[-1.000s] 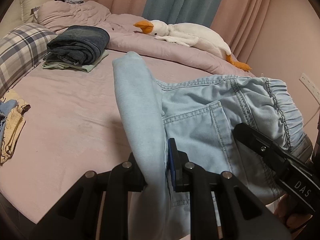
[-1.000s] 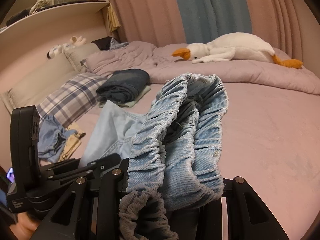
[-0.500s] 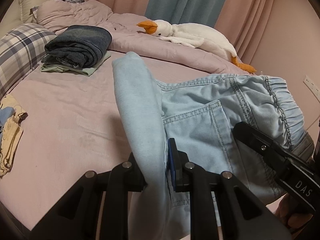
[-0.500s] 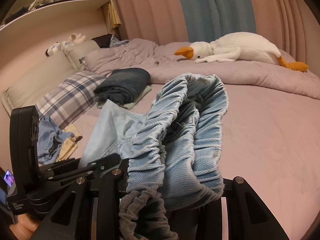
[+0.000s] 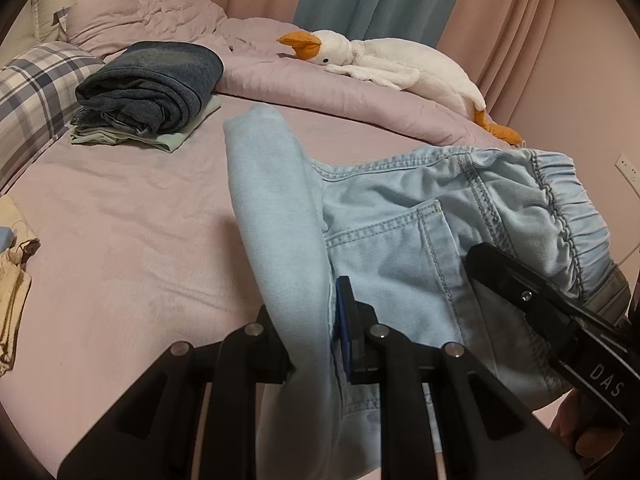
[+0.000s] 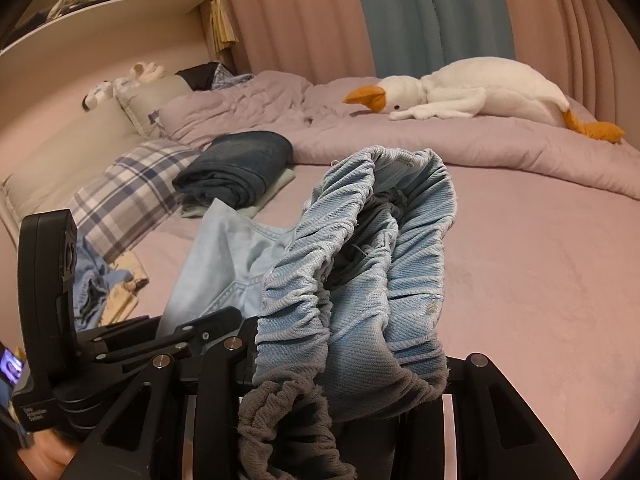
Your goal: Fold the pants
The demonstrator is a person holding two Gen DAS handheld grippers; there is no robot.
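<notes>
Light blue denim pants (image 5: 400,240) with an elastic waistband are held above the pink bed (image 5: 120,220). My left gripper (image 5: 316,344) is shut on a folded edge of the pants that drapes over its fingers. My right gripper (image 6: 340,364) is shut on the bunched elastic waistband (image 6: 380,248), which hides the fingertips. The right gripper also shows at the right of the left wrist view (image 5: 560,320). The left gripper shows at the lower left of the right wrist view (image 6: 132,344).
A stack of folded dark jeans (image 5: 152,84) lies on a pale green garment beside a plaid pillow (image 5: 28,92). A white goose plush (image 5: 392,64) lies on the bunched duvet. Loose clothes (image 6: 108,280) lie at the left bed edge. Curtains hang behind.
Both grippers with the pants have drifted slightly forward and left over the bed. The grips are unchanged.
</notes>
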